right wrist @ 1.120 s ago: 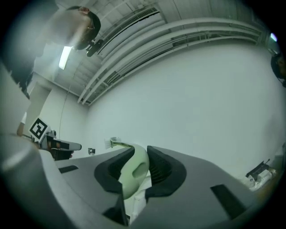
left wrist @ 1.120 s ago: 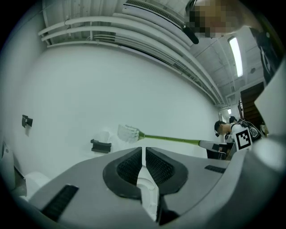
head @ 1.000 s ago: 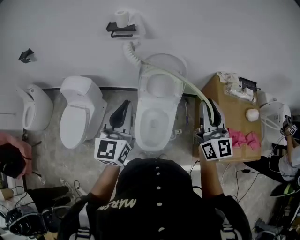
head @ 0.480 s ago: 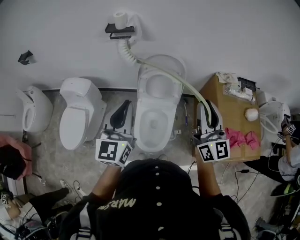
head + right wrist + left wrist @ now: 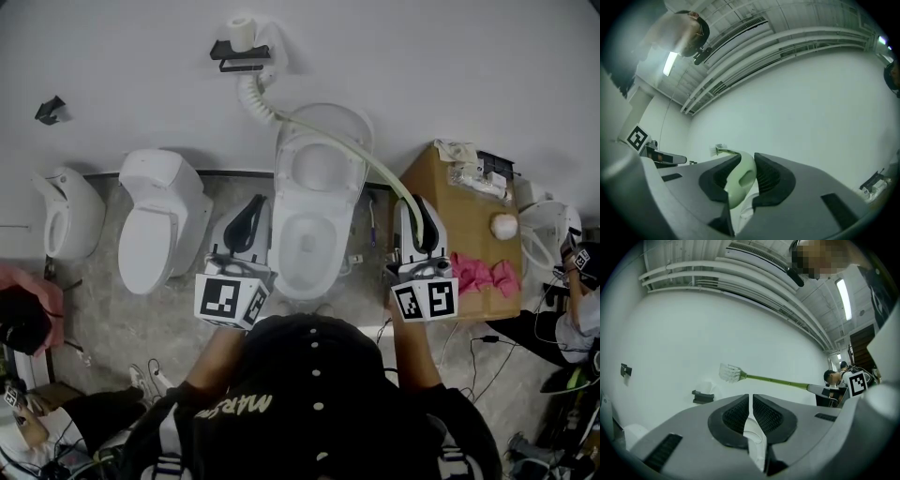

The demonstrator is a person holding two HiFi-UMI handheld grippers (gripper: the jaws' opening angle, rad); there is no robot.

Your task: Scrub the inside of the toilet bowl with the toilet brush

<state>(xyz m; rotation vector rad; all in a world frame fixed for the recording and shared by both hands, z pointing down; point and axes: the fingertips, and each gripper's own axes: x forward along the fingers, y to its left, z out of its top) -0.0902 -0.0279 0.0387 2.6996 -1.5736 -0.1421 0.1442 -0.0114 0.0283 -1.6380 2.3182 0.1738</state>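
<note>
The white toilet [image 5: 281,253] stands in the middle of the head view with lid up and bowl uncovered. My right gripper [image 5: 419,211] is right of the bowl, shut on the pale green handle of the toilet brush [image 5: 349,157]. The handle slants up and left over the raised lid, and the white bristle head [image 5: 252,95] is against the wall below the paper holder. The right gripper view shows the handle [image 5: 740,180] pinched between the jaws. My left gripper [image 5: 248,217] hovers left of the bowl, shut and empty. The left gripper view shows the brush [image 5: 730,373] in the air.
A second toilet [image 5: 155,225] with its lid down and a third fixture [image 5: 66,216] stand to the left. A cardboard box [image 5: 441,187] to the right carries a pink cloth [image 5: 487,277] and a white ball [image 5: 504,228]. A roll holder [image 5: 242,47] is on the wall. A person [image 5: 574,314] is at the right edge.
The brush head has crept a little up the wall and to the left. Both grippers have shifted only slightly beside the bowl and stay shut.
</note>
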